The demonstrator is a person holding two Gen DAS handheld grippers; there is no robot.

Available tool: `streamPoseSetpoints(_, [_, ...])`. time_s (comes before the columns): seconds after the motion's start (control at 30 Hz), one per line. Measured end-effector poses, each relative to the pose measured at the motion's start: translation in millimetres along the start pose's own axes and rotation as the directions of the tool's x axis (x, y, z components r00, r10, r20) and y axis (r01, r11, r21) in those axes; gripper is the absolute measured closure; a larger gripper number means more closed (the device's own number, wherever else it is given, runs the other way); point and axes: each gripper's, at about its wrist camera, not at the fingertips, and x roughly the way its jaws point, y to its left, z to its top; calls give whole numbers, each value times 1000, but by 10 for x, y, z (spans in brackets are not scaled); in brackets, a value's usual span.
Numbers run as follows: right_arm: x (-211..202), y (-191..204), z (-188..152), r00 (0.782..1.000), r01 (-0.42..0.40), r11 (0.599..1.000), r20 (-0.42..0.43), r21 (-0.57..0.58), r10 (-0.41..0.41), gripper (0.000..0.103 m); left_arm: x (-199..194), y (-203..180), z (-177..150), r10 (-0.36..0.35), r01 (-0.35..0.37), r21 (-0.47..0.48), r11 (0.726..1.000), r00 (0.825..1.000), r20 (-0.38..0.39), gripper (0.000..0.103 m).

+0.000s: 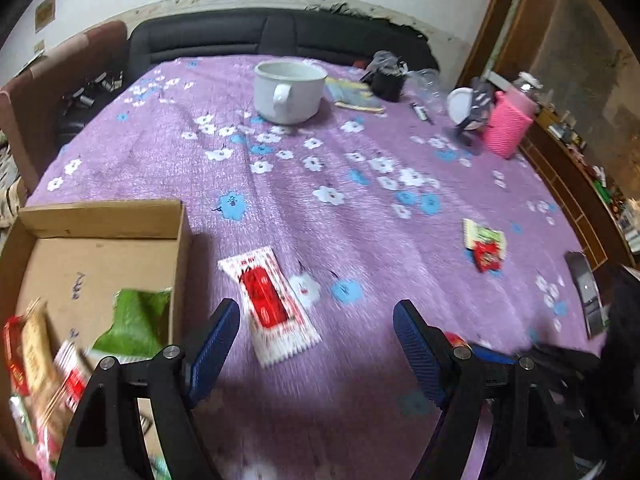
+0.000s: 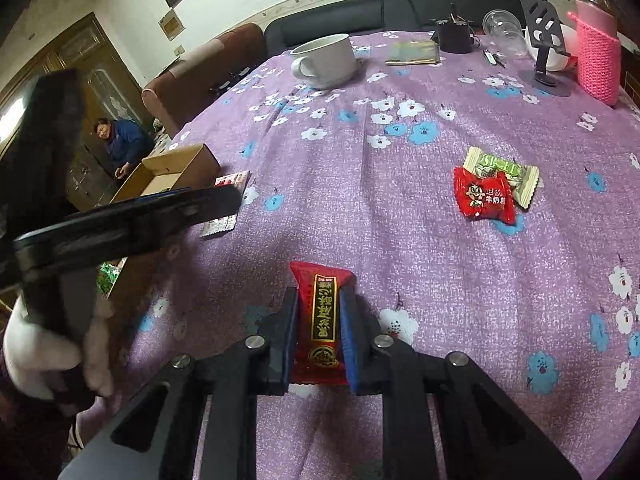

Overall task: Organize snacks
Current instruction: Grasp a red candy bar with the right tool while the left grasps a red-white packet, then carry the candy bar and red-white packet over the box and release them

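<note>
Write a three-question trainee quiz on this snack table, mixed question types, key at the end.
1. True or false: the right gripper is shut on the red snack packet.
2. What lies nearest ahead of the open left gripper? A) white mug B) red-and-white packet C) pink knitted holder
3. Fill in: snacks already sorted sit in the cardboard ____.

Key:
1. True.
2. B, the red-and-white packet.
3. box, beside the green packet.
</note>
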Motion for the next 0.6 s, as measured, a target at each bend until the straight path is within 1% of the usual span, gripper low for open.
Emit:
streamPoseSetpoints(0.07, [1,0,3,1000,-3,1000,-1,-1,3,85,119,23,35,43,-43,-5,999,999,-16,21])
streamPoseSetpoints(0.13, [1,-9,3,1000,-9,1000,-1,3,9,84,158,-6,50,79,-79,19,997,997,-10,22])
streamPoseSetpoints(0.2, [3,-13,3,1000,-12,1000,-2,7,12,84,225,-71,41,128,-126,66,990,991,-26,29])
streamPoseSetpoints(0.23, [4,-15,3,1000,-12,1000,-3,6,12,84,258,-108,29,134,-131,88,988,990,-38,47])
streamPoseSetpoints(0.27, [3,-14,2,1000,-12,1000,-3,7,12,84,279,-156,7,160,-155,119,981,986,-41,50])
streamPoseSetpoints(0.3, [2,-14,1,1000,-12,1000,-3,8,12,84,256,-192,-11,157,-151,138,979,987,-28,62])
streamPoseSetpoints(0.33, [0,-14,-2,1000,-13,1000,-3,10,13,85,242,-216,-27,127,-120,146,982,991,-37,69])
streamPoseSetpoints(0.43, [-3,-19,-8,1000,-13,1000,-1,15,13,85,167,-251,-82,99,-95,145,985,995,-25,69])
streamPoseSetpoints(0.6, [-43,-48,0,1000,-23,999,18,36,22,85,-11,-243,-150,41,-40,111,993,999,-6,69])
